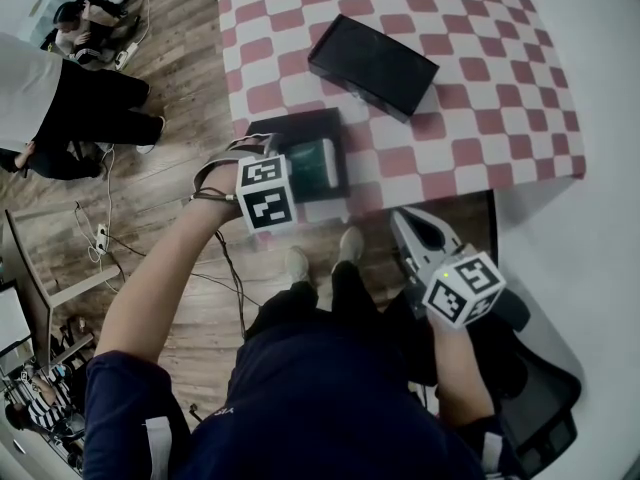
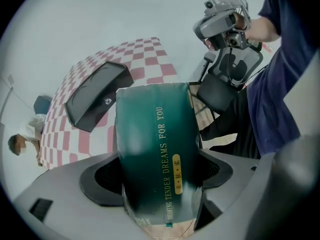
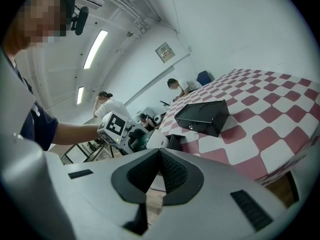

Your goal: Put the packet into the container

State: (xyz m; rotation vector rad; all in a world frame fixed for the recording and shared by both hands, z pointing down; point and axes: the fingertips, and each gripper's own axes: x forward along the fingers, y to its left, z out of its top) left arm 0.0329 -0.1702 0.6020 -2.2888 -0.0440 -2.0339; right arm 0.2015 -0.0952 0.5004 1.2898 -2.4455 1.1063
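A dark green packet (image 2: 155, 149) with gold print stands upright between the jaws of my left gripper (image 2: 159, 184), which is shut on it. In the head view the packet (image 1: 314, 161) hangs over a small black open container (image 1: 298, 128) at the near edge of the table, with the left gripper (image 1: 292, 173) just beside it. My right gripper (image 1: 418, 230) hovers off the table to the right, below its edge. Its jaws (image 3: 159, 156) are shut with nothing between them. From the right gripper view the small container (image 3: 176, 142) shows behind the left gripper's marker cube (image 3: 116, 126).
A larger black box (image 1: 372, 65) lies closed on the red-and-white checkered tablecloth (image 1: 480, 78), farther back. A black office chair (image 1: 545, 388) stands at my right. Cables run over the wooden floor (image 1: 170, 218) at the left, where other people sit.
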